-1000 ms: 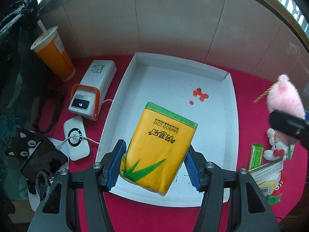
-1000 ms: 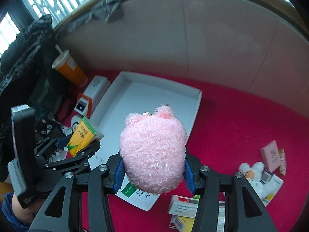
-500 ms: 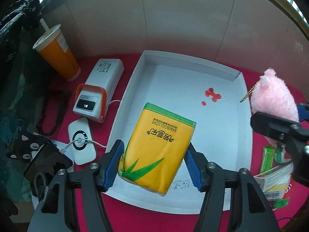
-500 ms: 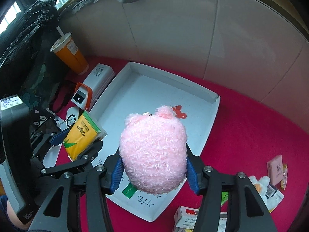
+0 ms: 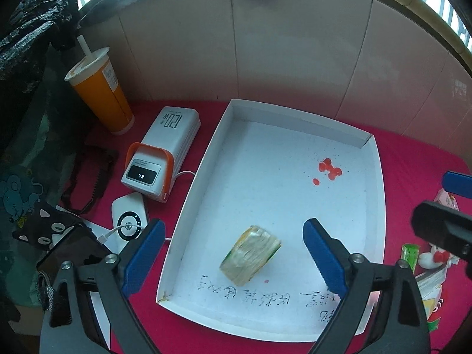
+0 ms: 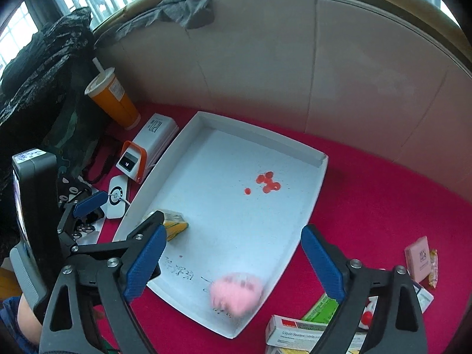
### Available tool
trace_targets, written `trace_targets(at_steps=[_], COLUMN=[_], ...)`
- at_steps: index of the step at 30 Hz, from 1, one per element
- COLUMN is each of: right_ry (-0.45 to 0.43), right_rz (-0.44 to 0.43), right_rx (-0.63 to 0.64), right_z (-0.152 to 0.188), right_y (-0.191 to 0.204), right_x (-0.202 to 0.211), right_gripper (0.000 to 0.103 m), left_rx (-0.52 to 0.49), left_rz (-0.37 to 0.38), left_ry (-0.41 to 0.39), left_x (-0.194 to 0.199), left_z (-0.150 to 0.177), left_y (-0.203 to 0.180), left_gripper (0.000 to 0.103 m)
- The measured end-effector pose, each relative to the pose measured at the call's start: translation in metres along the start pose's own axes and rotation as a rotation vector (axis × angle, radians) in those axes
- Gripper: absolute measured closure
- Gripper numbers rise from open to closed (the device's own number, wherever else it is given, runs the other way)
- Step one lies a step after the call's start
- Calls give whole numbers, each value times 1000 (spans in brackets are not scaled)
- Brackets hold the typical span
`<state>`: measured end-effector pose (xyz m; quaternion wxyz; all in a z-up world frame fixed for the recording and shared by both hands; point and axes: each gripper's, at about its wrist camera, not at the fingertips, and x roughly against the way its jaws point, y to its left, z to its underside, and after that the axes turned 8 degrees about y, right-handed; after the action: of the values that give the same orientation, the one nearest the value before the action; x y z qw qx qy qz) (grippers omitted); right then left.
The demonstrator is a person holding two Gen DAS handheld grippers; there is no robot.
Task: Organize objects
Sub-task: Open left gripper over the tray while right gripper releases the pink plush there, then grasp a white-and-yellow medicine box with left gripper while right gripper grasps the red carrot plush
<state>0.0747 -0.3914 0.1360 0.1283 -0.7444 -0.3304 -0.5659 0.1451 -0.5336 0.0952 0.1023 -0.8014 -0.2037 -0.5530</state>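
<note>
A: How does the left hand-held gripper (image 5: 233, 244) stand?

B: Wide apart. Its jaws have just been opening, and the blue pads touch nothing. The yellow tissue pack (image 5: 250, 254) sits below and between them, apart from both, in the white tray (image 5: 376, 206).

A: Lying flat?

B: It looks end-on from the left wrist camera, clear wrapper toward the lens, green edge low. Slightly blurred, so I cannot tell whether it is at rest on the tray floor. It is in the tray's near-left part, close to the black handwriting (image 5: 244, 293).

A: And the right hand-held gripper (image 6: 233, 250)?

B: Also wide, jaws just opened, nothing pressed between the pads. The pink plush toy (image 6: 236, 293) shows beneath it as a smeared pink blob over the tray's near corner, by the handwriting there. Too blurred to say whether it touches the tray.

A: Anything else in the tray?

B: A cluster of small red blobs (image 5: 329, 169) toward the far-right part, well apart from both things.

A: What surrounds the tray?

B: It rests on a red surface (image 6: 383, 206). Left of it are a white power bank with an orange end (image 5: 162, 153), a small white round-dial device (image 5: 129, 221) with a cable, and an orange cup with a straw (image 5: 100, 91) farther back. On the right, near the camera, lie a few small boxes (image 6: 298, 329) and a pink packet (image 6: 419, 258).
</note>
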Motion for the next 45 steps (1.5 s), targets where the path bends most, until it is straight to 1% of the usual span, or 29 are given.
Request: trace_targets(at_steps=[5, 9, 13, 15, 18, 21, 24, 27, 30, 33, 36, 37, 40, 42, 44, 45], right_ry=[-19, -44, -56, -59, -69, -77, -88, -99, -92, -65, -11, 16, 127, 183, 226, 235], right_rz=[-3, -2, 10, 13, 29, 44, 47, 56, 76, 72, 44, 22, -93, -171, -218, -223], right_rx=[-41, -44, -58, -78, -109, -139, -172, -196, -201, -199, -168, -168, -207, -251, -297, -314], right_z=[12, 25, 44, 54, 69, 88, 106, 126, 149, 174, 198, 205, 223, 233, 242, 245], right_y=[-16, -31, -54, -71, -96, -125, -153, -182, -205, -223, -229, -229, -234, -234, -233, -233], right_x=[12, 25, 36, 42, 49, 56, 66, 75, 79, 77, 68, 63, 40, 22, 7, 1], right_gripper=[5, 4, 3, 3, 3, 3, 3, 3, 3, 3, 3, 3, 3, 3, 3, 3], left_rx=[-1, -14, -20, -33, -58, -104, -171, -261, -376, -519, -649, -675, -720, -738, -756, -763], left_rz=[4, 20, 56, 58, 85, 121, 180, 208, 248, 264, 235, 228, 235, 239, 242, 252], left_ry=[-9, -9, 9, 19, 35, 40, 49, 39, 23, 13, 12, 16, 42, 56, 67, 72], left_x=[7, 15, 16, 17, 17, 22, 26, 31, 38, 41, 39, 37, 30, 26, 23, 22], left_z=[4, 18, 41, 54, 75, 92, 107, 118, 127, 133, 141, 141, 139, 138, 135, 133], left_y=[-6, -17, -36, -49, -72, -94, -114, -135, -158, -180, -199, -204, -215, -222, -227, -229], left_gripper=[9, 9, 9, 9, 9, 9, 9, 9, 9, 9, 9, 9, 9, 13, 15, 16])
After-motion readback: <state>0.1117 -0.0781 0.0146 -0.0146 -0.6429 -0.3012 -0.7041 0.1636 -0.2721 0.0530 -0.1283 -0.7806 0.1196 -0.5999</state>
